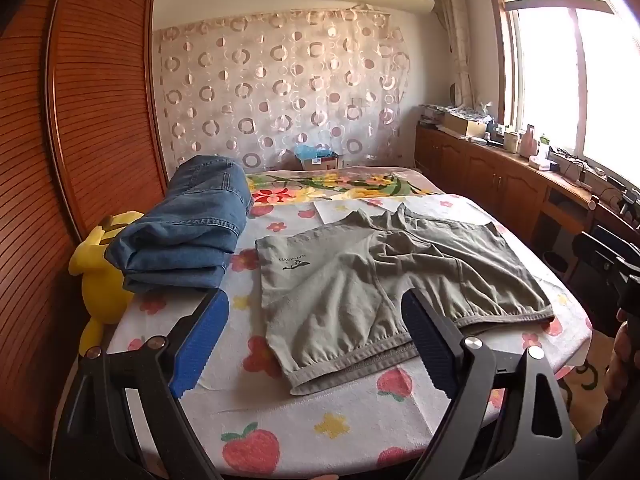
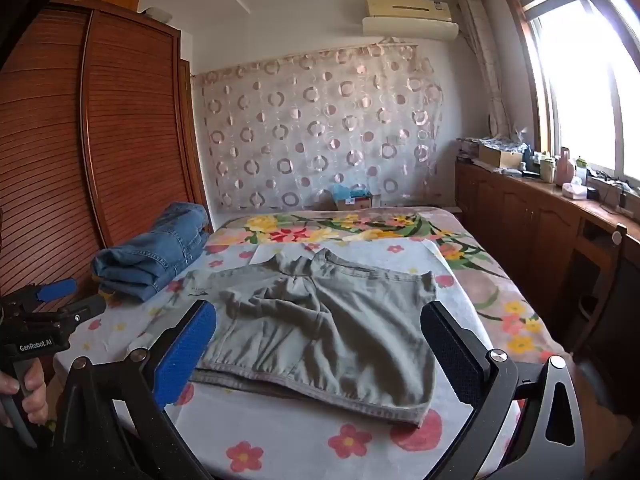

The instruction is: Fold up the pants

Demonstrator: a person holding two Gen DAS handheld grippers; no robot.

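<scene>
Grey-green shorts lie spread on the bed, waistband toward me, one leg with a small dark logo at the left. They also show in the right wrist view. My left gripper is open and empty, held above the near waistband, its blue-padded fingers wide apart. My right gripper is open and empty above the waistband's near edge. The left gripper also shows at the left edge of the right wrist view, held in a hand.
Folded blue jeans lie at the left on the fruit-patterned sheet. A yellow plush toy sits by the wooden wardrobe. A low wooden cabinet with clutter runs under the window at right.
</scene>
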